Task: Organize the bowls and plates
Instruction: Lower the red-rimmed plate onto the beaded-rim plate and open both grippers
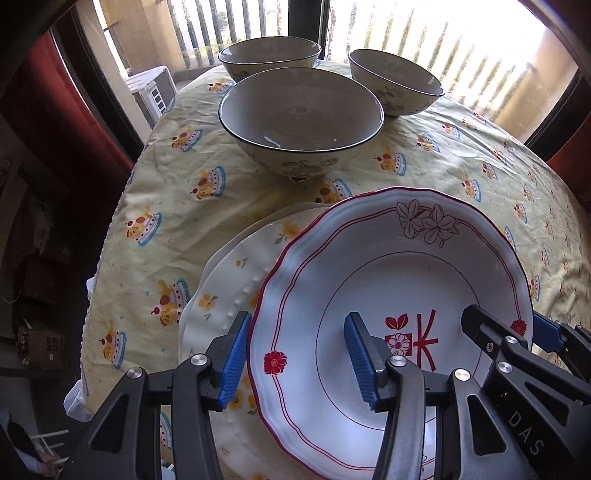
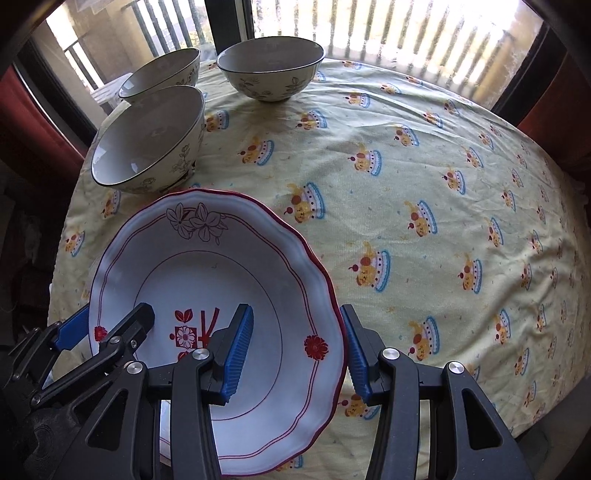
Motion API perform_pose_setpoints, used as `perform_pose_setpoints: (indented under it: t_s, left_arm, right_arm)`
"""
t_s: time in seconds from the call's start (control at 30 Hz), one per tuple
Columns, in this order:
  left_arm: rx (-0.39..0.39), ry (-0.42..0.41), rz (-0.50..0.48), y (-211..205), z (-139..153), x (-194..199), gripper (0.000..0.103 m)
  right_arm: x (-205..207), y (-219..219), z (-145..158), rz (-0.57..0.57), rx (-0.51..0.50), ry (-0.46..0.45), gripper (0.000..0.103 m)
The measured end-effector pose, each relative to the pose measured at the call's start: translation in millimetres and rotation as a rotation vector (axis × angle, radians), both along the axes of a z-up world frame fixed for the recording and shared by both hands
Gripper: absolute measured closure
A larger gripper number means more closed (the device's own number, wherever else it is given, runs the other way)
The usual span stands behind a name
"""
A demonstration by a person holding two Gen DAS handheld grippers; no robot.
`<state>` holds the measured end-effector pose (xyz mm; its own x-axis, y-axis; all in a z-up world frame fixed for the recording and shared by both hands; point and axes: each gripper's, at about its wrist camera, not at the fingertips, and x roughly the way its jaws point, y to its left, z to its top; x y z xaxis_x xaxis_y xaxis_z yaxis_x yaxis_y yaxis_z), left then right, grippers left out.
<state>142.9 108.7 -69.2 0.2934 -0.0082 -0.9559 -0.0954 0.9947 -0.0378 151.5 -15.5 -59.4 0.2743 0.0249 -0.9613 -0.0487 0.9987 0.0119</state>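
Observation:
A white plate with a red rim and red flowers lies on top of a cream plate with yellow flowers. My left gripper is open, its two fingers straddling the red-rimmed plate's left rim. My right gripper is open and straddles the same plate at its right rim. The right gripper also shows in the left wrist view, and the left gripper in the right wrist view. Three grey bowls with dark rims stand behind: a near one, a far one and a right one.
The round table is covered with a yellow cloth with a cake pattern. Its right half holds nothing but cloth. Windows with railings and red curtains lie behind. A cardboard box sits on the floor at the left.

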Motion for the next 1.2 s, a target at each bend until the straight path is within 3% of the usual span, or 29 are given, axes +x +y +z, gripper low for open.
perform_pose_setpoints:
  t_s: [0.27,0.47,0.67,0.8,1.2]
  left_arm:
    - [-0.009,-0.027,-0.009,-2.6,5.0,-2.1,0.051]
    - [-0.023,-0.029,-0.063,-16.7,4.5,-2.5,0.049]
    - [-0.035,-0.034,-0.022,-5.8,6.6,-5.3,0.049]
    - [-0.029,-0.050,-0.004,1.3,11.6,-9.5,0.049]
    - [-0.045,-0.024,0.002,13.2,7.2,-23.8,0.048]
  right_arm:
    - [-4.6,-17.0,5.6,-0.049,0.026,0.002,0.051]
    - [-13.2,-9.6,18.3,-0.014,0.037,-0.067,0.078]
    - [-13.0,-3.6,18.8,0.014,0.023,-0.080,0.079]
    - [-9.9,-0.5,8.2,0.013,0.068,-0.038,0.079]
    - [-22.4,20.6,-7.3,0.064,0.025,0.012,0.075]
